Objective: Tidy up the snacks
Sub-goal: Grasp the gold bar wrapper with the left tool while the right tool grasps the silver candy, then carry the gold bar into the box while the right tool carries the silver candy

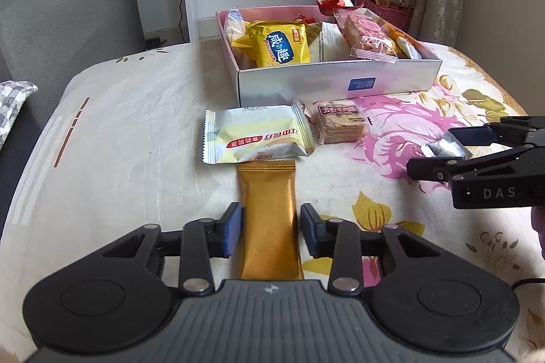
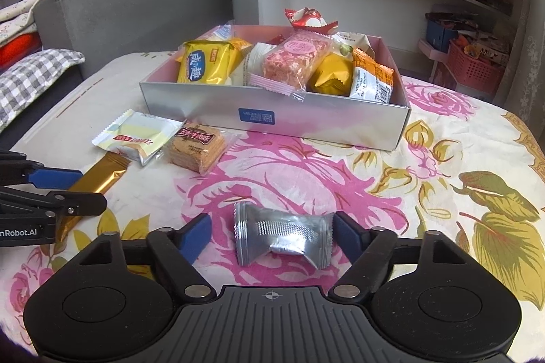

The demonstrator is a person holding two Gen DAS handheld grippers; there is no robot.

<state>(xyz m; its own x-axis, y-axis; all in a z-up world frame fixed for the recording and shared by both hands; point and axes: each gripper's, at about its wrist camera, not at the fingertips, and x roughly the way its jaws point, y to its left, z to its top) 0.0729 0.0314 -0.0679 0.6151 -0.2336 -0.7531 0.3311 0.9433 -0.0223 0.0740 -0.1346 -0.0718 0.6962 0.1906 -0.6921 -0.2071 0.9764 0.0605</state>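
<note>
On the left, the left gripper (image 1: 269, 231) straddles the near half of a gold bar packet (image 1: 269, 220), blue pads just beside its edges, not clearly pressing. On the right, the right gripper (image 2: 270, 235) stands wide around a crumpled silver wrapper (image 2: 282, 235). Beyond both sits the snack box (image 2: 272, 121).

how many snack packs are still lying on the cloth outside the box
4: a long gold foil packet between the left hand-held gripper fingers, a crumpled silver foil packet at the right hand-held gripper, a pale yellow-white wrapper and a clear-wrapped cracker stack by the box.
</note>
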